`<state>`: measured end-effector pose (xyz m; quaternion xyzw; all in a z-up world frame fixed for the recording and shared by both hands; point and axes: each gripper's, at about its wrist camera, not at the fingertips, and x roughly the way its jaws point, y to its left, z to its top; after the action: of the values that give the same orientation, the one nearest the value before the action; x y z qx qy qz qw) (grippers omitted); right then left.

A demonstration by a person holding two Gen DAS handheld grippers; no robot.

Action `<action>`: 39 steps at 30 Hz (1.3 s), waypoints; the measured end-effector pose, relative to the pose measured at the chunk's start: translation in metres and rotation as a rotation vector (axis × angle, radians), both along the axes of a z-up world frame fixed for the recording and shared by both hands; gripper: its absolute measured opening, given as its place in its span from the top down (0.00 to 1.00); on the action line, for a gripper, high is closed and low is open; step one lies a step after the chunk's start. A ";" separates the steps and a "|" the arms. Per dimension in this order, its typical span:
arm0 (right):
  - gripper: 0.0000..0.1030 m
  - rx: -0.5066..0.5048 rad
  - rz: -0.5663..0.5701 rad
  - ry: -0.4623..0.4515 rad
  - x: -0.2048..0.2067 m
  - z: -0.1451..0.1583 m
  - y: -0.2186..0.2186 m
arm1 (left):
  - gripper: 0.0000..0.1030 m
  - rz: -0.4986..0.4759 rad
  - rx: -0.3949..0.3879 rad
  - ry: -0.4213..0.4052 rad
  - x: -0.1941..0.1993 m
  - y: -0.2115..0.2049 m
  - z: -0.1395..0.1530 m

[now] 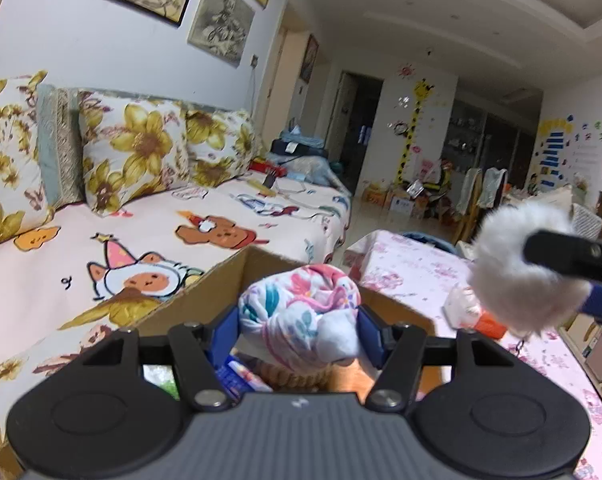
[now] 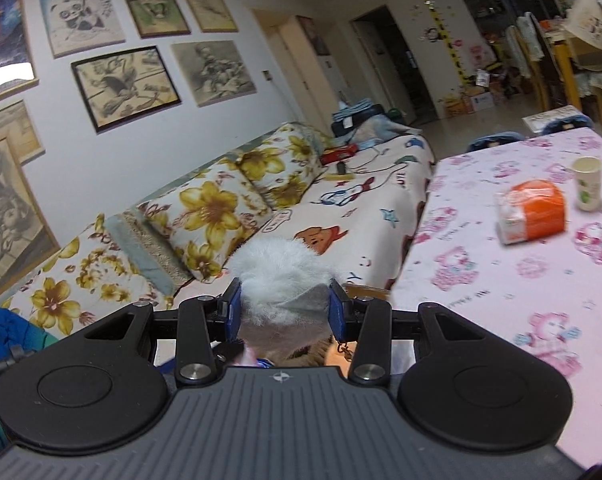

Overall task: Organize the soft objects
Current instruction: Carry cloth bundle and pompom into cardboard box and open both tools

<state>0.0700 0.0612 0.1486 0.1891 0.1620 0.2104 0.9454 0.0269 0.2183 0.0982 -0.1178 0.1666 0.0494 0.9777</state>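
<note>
My left gripper (image 1: pixel 299 326) is shut on a rolled bundle of floral cloth (image 1: pixel 301 308), white with pink and teal print, held above an open cardboard box (image 1: pixel 221 284) that has other items inside. My right gripper (image 2: pixel 285 312) is shut on a white fluffy plush (image 2: pixel 285 280). The same white plush (image 1: pixel 517 276) shows in the left wrist view at the right, held by the right gripper's black finger (image 1: pixel 561 256) above the table edge.
A sofa (image 1: pixel 181 232) with a cartoon-print cover and sunflower cushions (image 1: pixel 137 152) runs along the left wall. A table with a pink cloth (image 2: pixel 521 280) carries an orange tissue pack (image 2: pixel 533 212) and a paper cup (image 2: pixel 588 184). A blue jacket (image 2: pixel 5 340) is at far left.
</note>
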 end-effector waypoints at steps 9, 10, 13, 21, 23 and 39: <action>0.48 -0.034 0.016 0.054 0.038 -0.022 0.021 | 0.39 0.003 -0.067 0.120 0.010 0.013 -0.012; 0.47 -0.032 0.019 0.065 0.041 -0.026 0.022 | 0.39 0.004 -0.073 0.128 0.011 0.014 -0.012; 0.43 -0.038 0.011 0.090 0.045 -0.036 0.027 | 0.40 0.007 -0.080 0.144 0.014 0.016 -0.012; 0.46 -0.025 0.010 0.112 0.051 -0.047 0.029 | 0.38 0.019 -0.077 0.150 0.015 0.018 -0.013; 0.46 -0.020 -0.009 0.092 0.046 -0.042 0.027 | 0.38 0.019 -0.074 0.151 0.015 0.018 -0.013; 0.42 -0.044 0.025 0.028 0.046 -0.018 0.048 | 0.11 0.097 -0.095 0.116 0.010 0.028 -0.012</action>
<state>0.1165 0.1093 0.1309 0.1690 0.1821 0.2158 0.9443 0.0367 0.2465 0.0861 -0.1690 0.2193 0.0953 0.9562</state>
